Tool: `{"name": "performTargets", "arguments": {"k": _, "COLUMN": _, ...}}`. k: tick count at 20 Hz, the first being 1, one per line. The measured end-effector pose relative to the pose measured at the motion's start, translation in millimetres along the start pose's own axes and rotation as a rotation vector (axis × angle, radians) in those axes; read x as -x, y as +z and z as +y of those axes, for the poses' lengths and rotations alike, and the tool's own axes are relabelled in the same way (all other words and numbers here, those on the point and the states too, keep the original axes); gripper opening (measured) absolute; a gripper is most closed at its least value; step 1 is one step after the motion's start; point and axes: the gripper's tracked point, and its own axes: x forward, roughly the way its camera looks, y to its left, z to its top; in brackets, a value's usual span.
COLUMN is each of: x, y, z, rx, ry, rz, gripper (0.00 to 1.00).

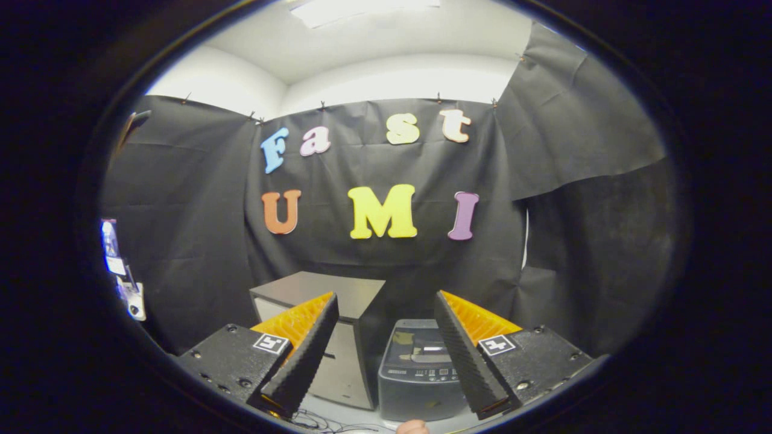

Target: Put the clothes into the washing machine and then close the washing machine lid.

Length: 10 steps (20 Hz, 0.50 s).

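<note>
Gripper view: the gripper (386,355) looks forward into a booth walled with black cloth. Its two fingers (304,355) rise from the bottom of the view with the jaws wide apart and nothing held between them. Each finger carries a small square black-and-white marker (271,343) on its base.

Between the two fingers, a little way ahead and lower down, stands a small grey top-loading washing machine (416,374). Its lid (416,343) lies flat and closed, dark and glossy, with a row of small controls along the front edge. The right finger overlaps the machine's right side.

Just to the left of the washing machine, partly behind the left finger, stands a box-shaped cabinet (338,337) with a dark flat top and a pale front. It is taller than the washing machine and sits close beside it.

Both stand on a pale floor (362,416), where some thin dark cables (313,422) trail just in front of the cabinet. A small rounded bit of a fingertip (413,427), likely the person's, shows at the bottom below the washing machine.

On the far left, some small pale items (123,271) hang against the cloth wall (199,229); too small to identify. Above the cloth, a white wall (392,75) and ceiling are brightly lit.
</note>
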Motion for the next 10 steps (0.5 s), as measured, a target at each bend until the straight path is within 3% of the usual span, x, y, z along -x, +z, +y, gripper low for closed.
{"name": "performTargets", "arguments": {"k": 10, "x": 20.0, "y": -10.2, "z": 13.3, "rx": -0.037, "ry": 0.019, "rz": -0.005, "gripper": 0.99}}
